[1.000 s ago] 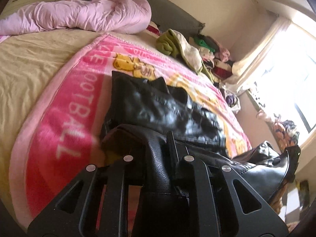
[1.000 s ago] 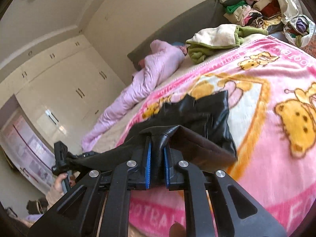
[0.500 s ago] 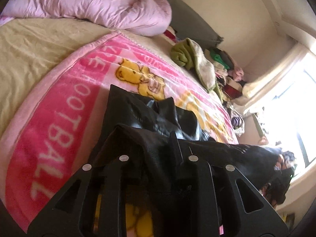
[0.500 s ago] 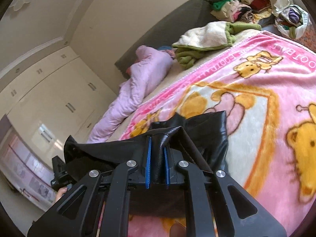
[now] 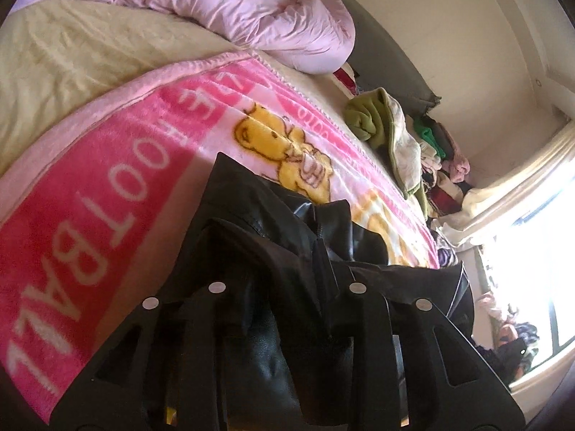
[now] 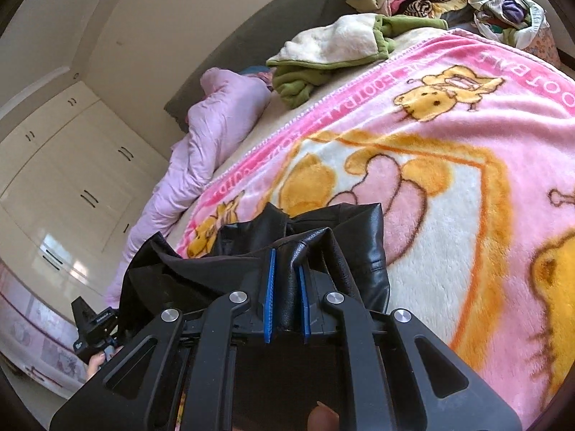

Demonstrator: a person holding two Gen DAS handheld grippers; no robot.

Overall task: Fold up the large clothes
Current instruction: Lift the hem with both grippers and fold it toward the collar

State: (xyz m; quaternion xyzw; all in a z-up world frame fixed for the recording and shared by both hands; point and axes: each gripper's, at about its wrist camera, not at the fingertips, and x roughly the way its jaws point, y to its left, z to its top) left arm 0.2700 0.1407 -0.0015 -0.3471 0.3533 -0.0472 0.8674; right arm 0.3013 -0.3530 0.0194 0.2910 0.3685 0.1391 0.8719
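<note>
A black leather jacket [image 5: 273,212] lies partly folded on the pink cartoon blanket [image 5: 107,194]. My left gripper [image 5: 287,287] has a thick fold of the jacket between its fingers. Its jaws are opening, and the leather still fills the gap. In the right wrist view the jacket [image 6: 345,237] bunches ahead of my right gripper [image 6: 286,280]. That gripper is shut, and its blue pads [image 6: 269,287] pinch a leather edge. The lifted edge stretches from there to the left gripper [image 6: 94,323], which a hand [image 6: 96,359] holds at the lower left.
A lilac quilt [image 5: 251,10] lies along the far side of the bed. A green and cream fleece [image 5: 381,122] and a pile of clothes [image 5: 442,165] sit near the grey headboard [image 6: 280,28]. A bright window [image 5: 532,251] is on the right, and white wardrobes [image 6: 72,179] stand beyond the bed.
Both grippers have carried the jacket's lifted edge forward and lower over the bed. It now covers more of the half lying on the blanket. The left jaws have widened a little.
</note>
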